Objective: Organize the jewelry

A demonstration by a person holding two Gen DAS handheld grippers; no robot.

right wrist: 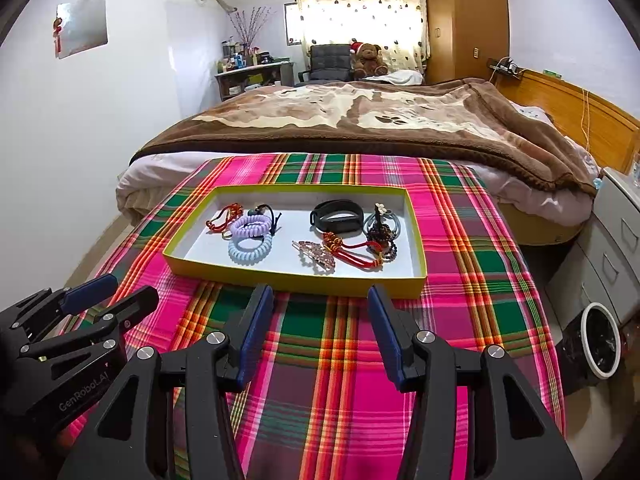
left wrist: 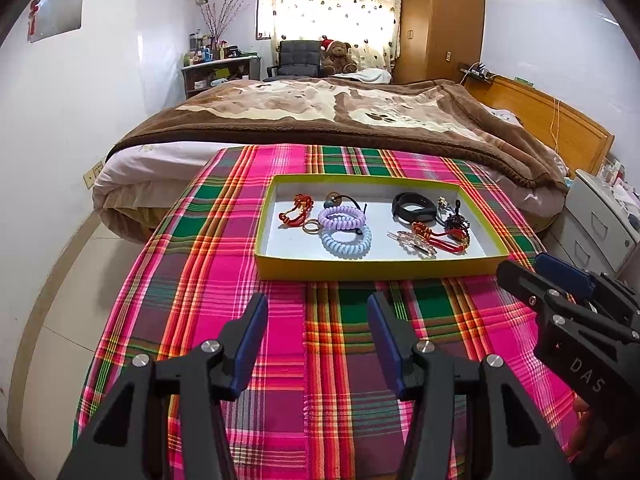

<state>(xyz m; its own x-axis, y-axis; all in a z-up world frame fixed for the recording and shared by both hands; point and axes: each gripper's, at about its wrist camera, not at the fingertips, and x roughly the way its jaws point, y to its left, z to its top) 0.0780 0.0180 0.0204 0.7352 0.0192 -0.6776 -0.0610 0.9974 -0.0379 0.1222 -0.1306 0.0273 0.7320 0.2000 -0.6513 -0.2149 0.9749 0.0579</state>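
Observation:
A shallow yellow-rimmed tray [left wrist: 360,270] with a white floor sits on a plaid cloth; it also shows in the right wrist view [right wrist: 280,278]. Inside lie a purple coil band [left wrist: 342,216], a pale blue coil band [left wrist: 346,242], a red cord bracelet [left wrist: 296,212], a black band [left wrist: 412,206], a clear hair clip [left wrist: 412,242] and a red knotted cord [left wrist: 444,236]. My left gripper [left wrist: 318,320] is open and empty, short of the tray's near edge. My right gripper [right wrist: 320,312] is open and empty, also just short of the tray.
The plaid cloth [left wrist: 280,360] covers a table in front of a bed with a brown blanket [left wrist: 320,112]. White drawers [left wrist: 600,216] stand at the right. A black bin with a white rim [right wrist: 596,340] stands on the floor at the right.

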